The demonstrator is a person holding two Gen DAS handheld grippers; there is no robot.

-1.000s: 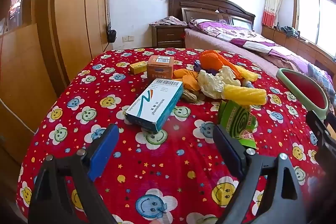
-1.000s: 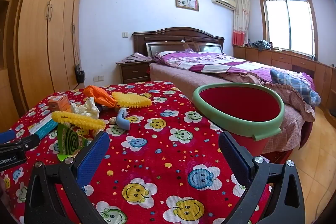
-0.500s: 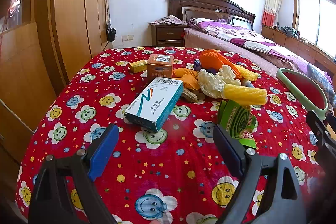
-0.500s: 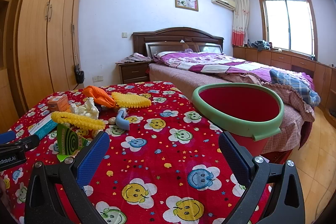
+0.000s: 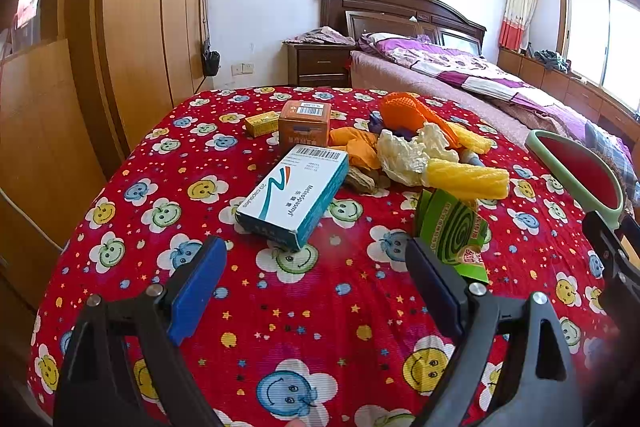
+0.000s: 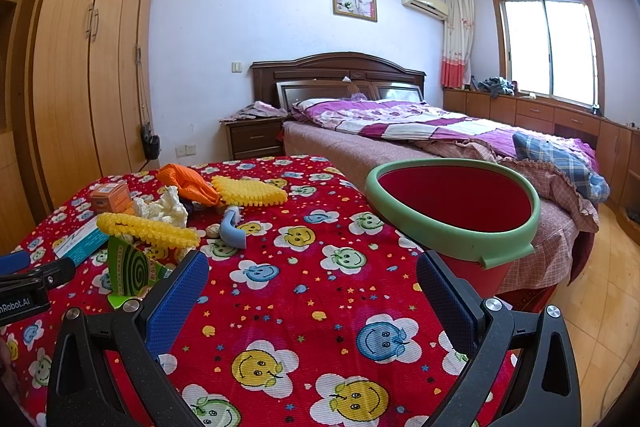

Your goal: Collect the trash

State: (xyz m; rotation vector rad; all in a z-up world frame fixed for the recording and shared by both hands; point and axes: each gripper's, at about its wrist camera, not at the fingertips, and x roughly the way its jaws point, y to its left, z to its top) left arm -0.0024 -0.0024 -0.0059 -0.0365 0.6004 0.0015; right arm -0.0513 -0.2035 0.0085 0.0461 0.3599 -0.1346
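The trash lies heaped mid-table on the cloth: a blue box, a green packet, crumpled paper and yellow strips. The red bin stands at the table's right edge. Left gripper and right gripper both hover spread wide, holding nothing.

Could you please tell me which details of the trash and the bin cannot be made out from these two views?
- Red bin: its bottom is hidden by its own green rim in the right wrist view; in the left wrist view the frame edge and the right gripper cut it off.
- Dark blue item: mostly buried under the orange glove.
- Green mosquito-coil packet: its lower corner sits behind the left gripper finger.
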